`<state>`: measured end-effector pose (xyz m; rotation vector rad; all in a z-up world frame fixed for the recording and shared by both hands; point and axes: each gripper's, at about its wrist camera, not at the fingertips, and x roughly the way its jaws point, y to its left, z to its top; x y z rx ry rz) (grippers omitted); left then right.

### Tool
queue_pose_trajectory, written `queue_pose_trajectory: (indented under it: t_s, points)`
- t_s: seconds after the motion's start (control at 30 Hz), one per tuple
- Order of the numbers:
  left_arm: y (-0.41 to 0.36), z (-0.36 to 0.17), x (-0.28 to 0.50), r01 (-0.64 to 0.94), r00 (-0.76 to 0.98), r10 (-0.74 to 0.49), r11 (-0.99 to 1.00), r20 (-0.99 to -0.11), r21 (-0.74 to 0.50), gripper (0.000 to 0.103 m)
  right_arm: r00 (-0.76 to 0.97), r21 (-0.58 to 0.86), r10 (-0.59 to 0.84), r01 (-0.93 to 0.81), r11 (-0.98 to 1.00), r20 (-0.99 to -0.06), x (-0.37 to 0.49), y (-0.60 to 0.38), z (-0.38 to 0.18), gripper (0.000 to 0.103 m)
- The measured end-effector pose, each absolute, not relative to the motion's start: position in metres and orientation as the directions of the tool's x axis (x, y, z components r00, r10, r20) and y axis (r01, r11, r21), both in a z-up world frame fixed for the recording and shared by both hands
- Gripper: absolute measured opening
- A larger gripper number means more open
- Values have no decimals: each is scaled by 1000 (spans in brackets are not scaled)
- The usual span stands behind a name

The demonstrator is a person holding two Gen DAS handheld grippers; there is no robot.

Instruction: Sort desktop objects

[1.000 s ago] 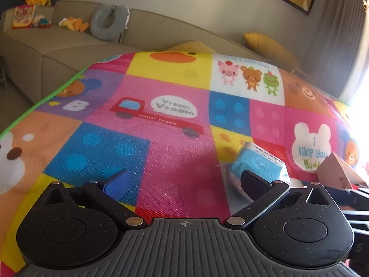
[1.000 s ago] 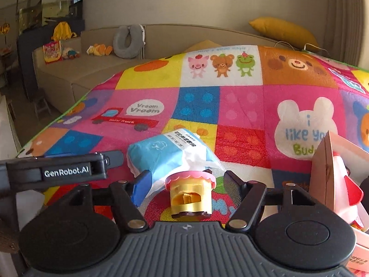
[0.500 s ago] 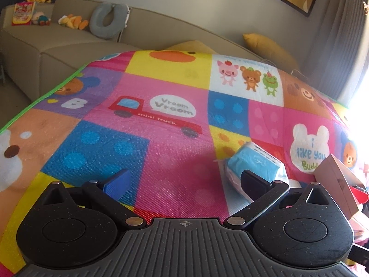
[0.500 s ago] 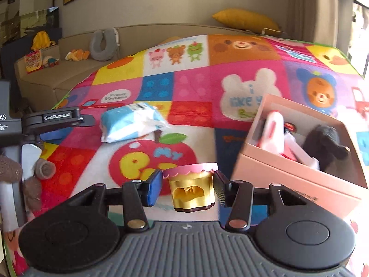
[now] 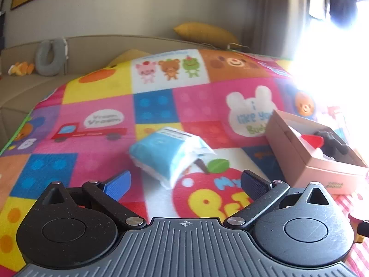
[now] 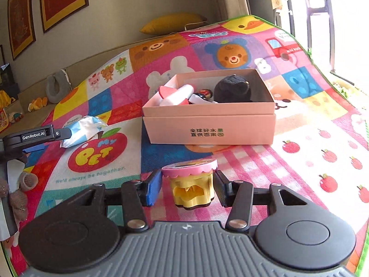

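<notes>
A: Where's the cup?
B: The yellow cup [image 6: 190, 184] with a pink scalloped lid sits between the fingers of the right gripper [image 6: 188, 188], both pads pressed to its sides, held above the mat [image 6: 299, 166] on the near side of the box [image 6: 209, 124].
A: And the box?
B: Pink cardboard, open-topped, resting on the mat. Inside lie a black plush [image 6: 231, 90], a red-and-white piece [image 6: 176, 94] and a small figure, partly hidden.
A: The left gripper?
B: The left gripper [image 5: 185, 181] is spread wide and holds nothing. Just beyond its tips lies a blue pack [image 5: 166, 153] of tissues on the mat, left of the box.
A: Anything further out?
B: A beige sofa [image 5: 20, 85] with a grey neck pillow [image 5: 48, 56], and a yellow cushion [image 5: 205, 33].
</notes>
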<state>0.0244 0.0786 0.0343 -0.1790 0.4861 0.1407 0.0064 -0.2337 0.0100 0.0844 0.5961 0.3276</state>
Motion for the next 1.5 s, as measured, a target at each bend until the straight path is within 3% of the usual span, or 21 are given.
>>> queue_pose_trajectory:
  t_s: [0.33, 0.63, 0.73, 0.77, 0.8, 0.83, 0.87, 0.97, 1.03, 1.1, 1.17, 1.23, 1.5]
  points:
    - [24, 28, 27, -40, 857, 22, 999, -516, -23, 103, 820, 218, 305, -225, 950, -484, -19, -271, 7, 81]
    - [22, 31, 34, -46, 856, 62, 998, -514, 44, 103, 864, 207, 293, -225, 952, -409, -3, -275, 29, 87]
    - [25, 36, 46, 13, 847, -32, 999, -530, -40, 103, 888, 195, 237, -171, 966, -393, 25, -287, 44, 88]
    - [20, 38, 50, 62, 842, -91, 995, -532, -72, 103, 890, 203, 227, -157, 967, -395, 37, -291, 47, 87]
    - [15, 39, 55, 112, 834, -142, 990, -533, -88, 103, 886, 231, 218, -130, 964, -410, 56, -298, 50, 73]
    - [3, 39, 60, 172, 827, -192, 981, -529, -87, 103, 873, 263, 217, -107, 959, -437, 75, -304, 52, 49]
    - [-7, 38, 64, 209, 826, -214, 975, -521, -69, 103, 852, 296, 227, -89, 951, -473, 94, -309, 51, 41]
    - [-33, 29, 81, 281, 804, -258, 959, -536, -41, 103, 811, 379, 240, -25, 925, -533, 138, -322, 43, 40]
    - [-40, 24, 93, 313, 777, -310, 945, -548, -90, 103, 793, 415, 254, -1, 910, -554, 155, -326, 37, 57]
    - [-41, 22, 101, 336, 753, -364, 929, -548, -155, 103, 772, 464, 305, -14, 886, -558, 166, -327, 32, 66]
    - [-42, 20, 111, 362, 727, -423, 905, -541, -222, 103, 746, 500, 363, -46, 865, -559, 175, -322, 29, 68]
    - [-41, 20, 117, 387, 711, -459, 888, -532, -249, 103, 732, 523, 409, -84, 848, -545, 179, -316, 28, 88]
    - [-18, 20, 126, 362, 731, -448, 894, -516, -264, 103, 699, 445, 430, -178, 878, -571, 186, -283, 42, 92]
